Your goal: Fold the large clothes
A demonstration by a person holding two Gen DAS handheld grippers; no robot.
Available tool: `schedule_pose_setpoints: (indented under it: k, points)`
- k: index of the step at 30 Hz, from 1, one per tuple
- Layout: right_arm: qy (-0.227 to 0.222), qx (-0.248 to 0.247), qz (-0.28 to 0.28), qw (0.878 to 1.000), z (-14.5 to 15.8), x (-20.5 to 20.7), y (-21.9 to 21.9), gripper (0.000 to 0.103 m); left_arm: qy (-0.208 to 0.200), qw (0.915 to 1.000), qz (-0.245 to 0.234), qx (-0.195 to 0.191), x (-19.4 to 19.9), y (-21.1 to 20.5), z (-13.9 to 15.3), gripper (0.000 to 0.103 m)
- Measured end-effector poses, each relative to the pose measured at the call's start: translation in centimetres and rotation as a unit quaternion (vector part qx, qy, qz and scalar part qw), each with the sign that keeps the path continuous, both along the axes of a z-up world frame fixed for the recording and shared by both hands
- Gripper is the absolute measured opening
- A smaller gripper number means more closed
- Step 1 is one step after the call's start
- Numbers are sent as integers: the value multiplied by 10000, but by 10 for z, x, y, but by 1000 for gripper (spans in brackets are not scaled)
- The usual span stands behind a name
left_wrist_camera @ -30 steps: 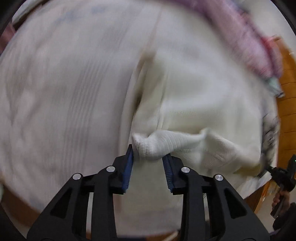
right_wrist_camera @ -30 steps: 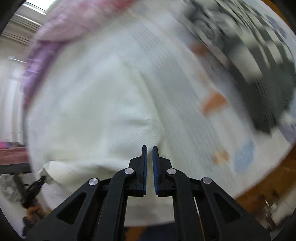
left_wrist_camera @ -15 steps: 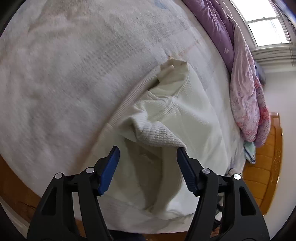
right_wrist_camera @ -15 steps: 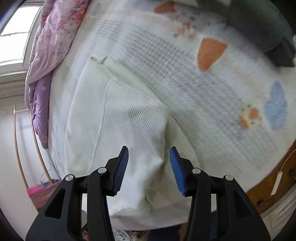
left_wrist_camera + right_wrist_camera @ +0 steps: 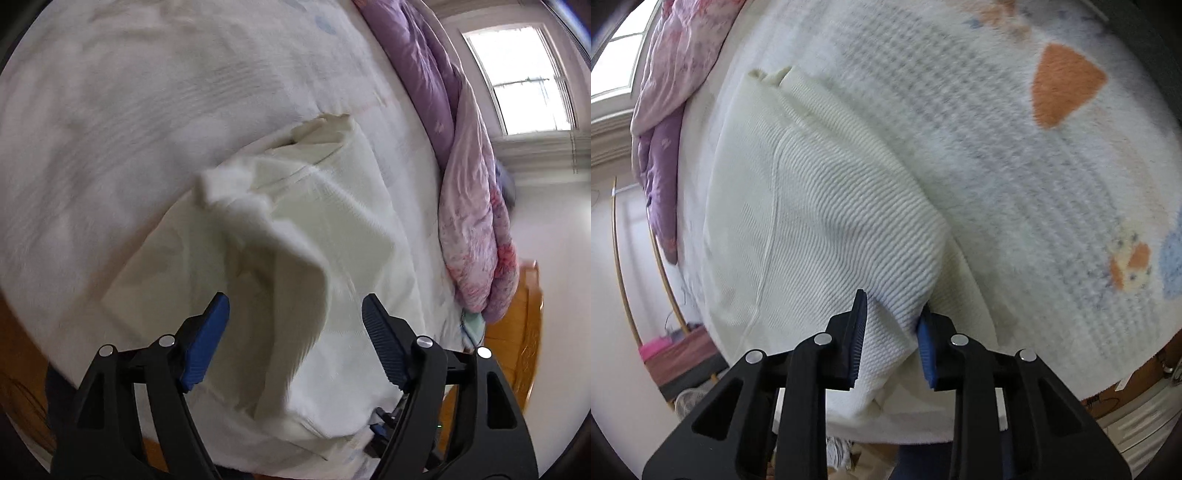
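the cream knit sweater (image 5: pixel 827 206) lies on the blanket-covered bed (image 5: pixel 1015 155), spread ahead of both grippers; it looks soft, floppy and light, best pinched at a doubled edge or cuff. the right gripper (image 5: pixel 892 332) points forward, clamped on a bunched fold. the left gripper (image 5: pixel 295 328) hovers above the loose sleeve (image 5: pixel 258 229), jaws wide apart, holding nothing.

White fleecy blanket (image 5: pixel 1015 155) covers the bed, orange patch (image 5: pixel 1063 85) at 1 o'clock, blue patch (image 5: pixel 1172 258) at 3 (right wrist view). Purple-pink quilt (image 5: pixel 469 192) bunched at 2 o'clock, window (image 5: pixel 524 77) beyond, wooden bed frame (image 5: pixel 517 332) at 4.
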State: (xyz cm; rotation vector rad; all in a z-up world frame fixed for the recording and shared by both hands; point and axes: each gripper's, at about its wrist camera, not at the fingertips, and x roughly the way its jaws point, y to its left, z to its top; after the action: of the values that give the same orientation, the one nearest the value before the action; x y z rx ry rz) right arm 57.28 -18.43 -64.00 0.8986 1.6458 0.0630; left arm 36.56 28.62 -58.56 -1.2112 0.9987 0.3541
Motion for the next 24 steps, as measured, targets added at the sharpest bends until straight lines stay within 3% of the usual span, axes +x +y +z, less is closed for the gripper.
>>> schedule_pose_setpoints:
  k: [2, 5, 9, 11, 12, 13, 14, 16, 19, 24]
  points:
    - [10, 6, 70, 10000, 1, 11, 6, 32, -31, 9997, 202, -123, -10, -7, 0, 76]
    - [27, 127, 39, 9999, 1, 21, 6, 36, 30, 9997, 231, 19, 2, -11, -5, 76]
    - [26, -12, 120, 9999, -2, 35, 10, 37, -315, 9993, 184, 42, 32, -12, -1, 76]
    - [51, -46, 113, 9999, -7, 33, 14, 35, -11, 9989, -131, 440, 44, -12, -4, 79]
    - [24, -133, 130, 9998, -8, 32, 15, 31, 382, 9964, -349, 676, 55, -10, -12, 78]
    - [-19, -256, 177, 9995, -8, 28, 16, 16, 569, 9948, -418, 732, 60, -8, -19, 66]
    - [-112, -364, 255, 9989, -6, 28, 19, 9, 903, 9912, -535, 808, 65, -4, -29, 34]
    - [-249, -487, 290, 9981, 0, 25, 24, 4, 1315, 9843, -707, 941, 64, 2, -39, 4]
    - [-511, -829, 475, 9941, 22, 20, 34, 4, 1347, 9814, -1081, 834, 55, 9, -42, 4]
    - [-437, -952, 423, 9936, 33, 0, 46, 4, 1353, 9773, -1429, 787, 45, 23, -43, 4]
